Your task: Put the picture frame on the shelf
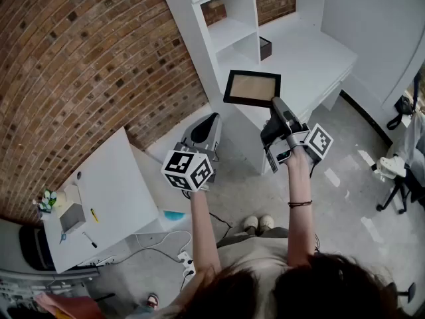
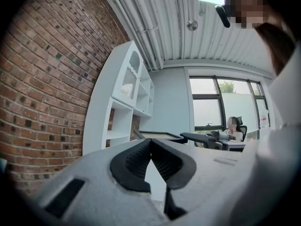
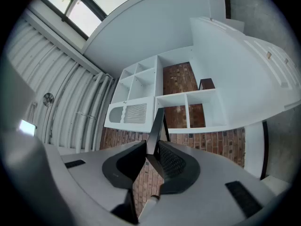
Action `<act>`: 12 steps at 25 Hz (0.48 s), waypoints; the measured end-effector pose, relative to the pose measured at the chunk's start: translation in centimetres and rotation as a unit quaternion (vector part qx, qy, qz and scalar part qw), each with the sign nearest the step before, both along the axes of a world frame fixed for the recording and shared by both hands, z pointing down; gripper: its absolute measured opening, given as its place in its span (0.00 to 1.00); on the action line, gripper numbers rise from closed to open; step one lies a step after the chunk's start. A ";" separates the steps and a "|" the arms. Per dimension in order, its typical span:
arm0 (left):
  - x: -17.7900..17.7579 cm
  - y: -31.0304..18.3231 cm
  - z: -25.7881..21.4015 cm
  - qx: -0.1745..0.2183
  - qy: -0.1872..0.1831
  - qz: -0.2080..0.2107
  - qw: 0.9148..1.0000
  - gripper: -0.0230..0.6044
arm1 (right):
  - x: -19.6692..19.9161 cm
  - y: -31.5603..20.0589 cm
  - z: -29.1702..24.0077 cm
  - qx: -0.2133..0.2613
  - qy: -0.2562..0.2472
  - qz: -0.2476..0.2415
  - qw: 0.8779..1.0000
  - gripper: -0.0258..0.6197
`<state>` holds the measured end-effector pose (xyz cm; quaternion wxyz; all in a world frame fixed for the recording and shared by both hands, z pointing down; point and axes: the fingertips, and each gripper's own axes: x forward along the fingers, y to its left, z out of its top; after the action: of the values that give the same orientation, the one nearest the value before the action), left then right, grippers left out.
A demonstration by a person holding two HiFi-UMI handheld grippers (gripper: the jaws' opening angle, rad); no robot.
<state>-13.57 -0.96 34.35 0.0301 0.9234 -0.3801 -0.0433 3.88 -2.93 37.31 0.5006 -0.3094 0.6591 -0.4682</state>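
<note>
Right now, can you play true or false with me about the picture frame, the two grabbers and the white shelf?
1. The right gripper pinches the picture frame by its edge. True.
2. The picture frame already stands on the shelf. False: it is up in the air, held by the right gripper.
3. The left gripper holds a second frame. False: its jaws are together with nothing between them.
4. A small dark box sits in one compartment of the shelf. True.
</note>
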 end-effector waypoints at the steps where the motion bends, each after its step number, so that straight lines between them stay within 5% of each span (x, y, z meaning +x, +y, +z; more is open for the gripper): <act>1: 0.1 0.1 0.0 0.000 -0.001 0.000 1.000 0.05 | 0.0 0.1 -0.1 0.000 -0.002 -0.001 1.000 0.16; 12: 1.7 0.4 0.7 -0.007 -0.008 -0.008 1.000 0.05 | 1.0 0.3 0.1 -0.003 -0.014 -0.016 1.000 0.16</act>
<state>-11.85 -0.55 35.06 0.0332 0.9203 -0.3883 -0.0340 4.85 -2.61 37.40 0.5009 -0.2942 0.6555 -0.4826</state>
